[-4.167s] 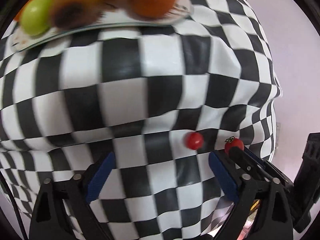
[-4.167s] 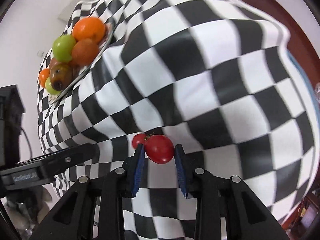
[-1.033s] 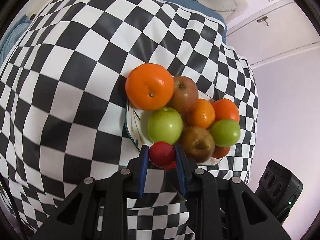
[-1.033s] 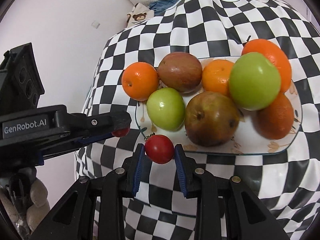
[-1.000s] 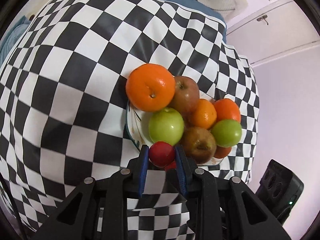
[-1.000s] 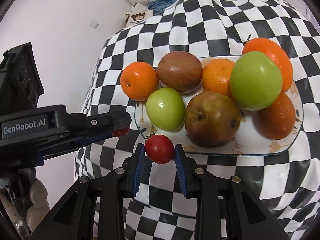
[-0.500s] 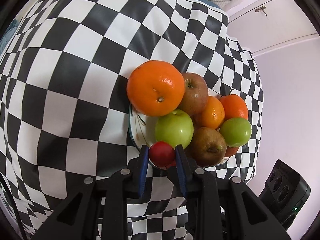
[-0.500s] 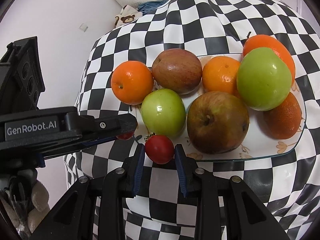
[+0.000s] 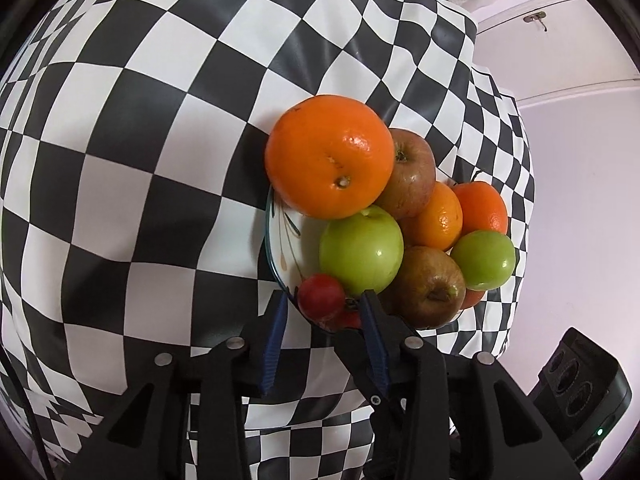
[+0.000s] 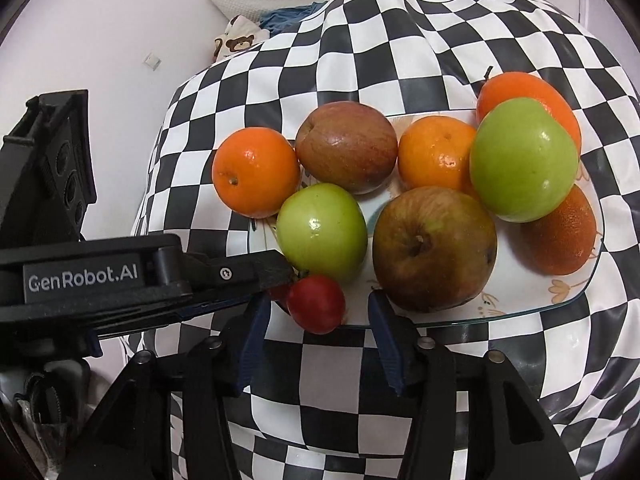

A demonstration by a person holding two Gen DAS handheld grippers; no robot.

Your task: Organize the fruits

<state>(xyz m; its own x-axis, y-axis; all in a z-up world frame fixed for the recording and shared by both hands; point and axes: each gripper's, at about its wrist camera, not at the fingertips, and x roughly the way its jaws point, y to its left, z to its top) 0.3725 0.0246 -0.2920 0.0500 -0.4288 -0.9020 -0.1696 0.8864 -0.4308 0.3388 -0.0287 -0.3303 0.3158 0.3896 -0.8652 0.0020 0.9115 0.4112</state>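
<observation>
A glass plate holds several oranges, green apples and brown-red apples on the checkered cloth. A small red tomato lies at the plate's near rim between the blue pads of my left gripper, whose jaws stand apart from it. A second red tomato sits at the plate's rim between the spread fingers of my right gripper, which is open. The left gripper's body reaches in from the left in the right wrist view, tip beside that tomato.
The black-and-white checkered cloth drapes over the table and falls off close behind and beside the plate. A white wall stands near. A pillow and a bear-print cloth lie at the back. The right gripper's body shows at lower right.
Both grippers have opened and let go of their tomatoes, which now rest at the plate's near rim. Both cameras have moved closer to the plate.
</observation>
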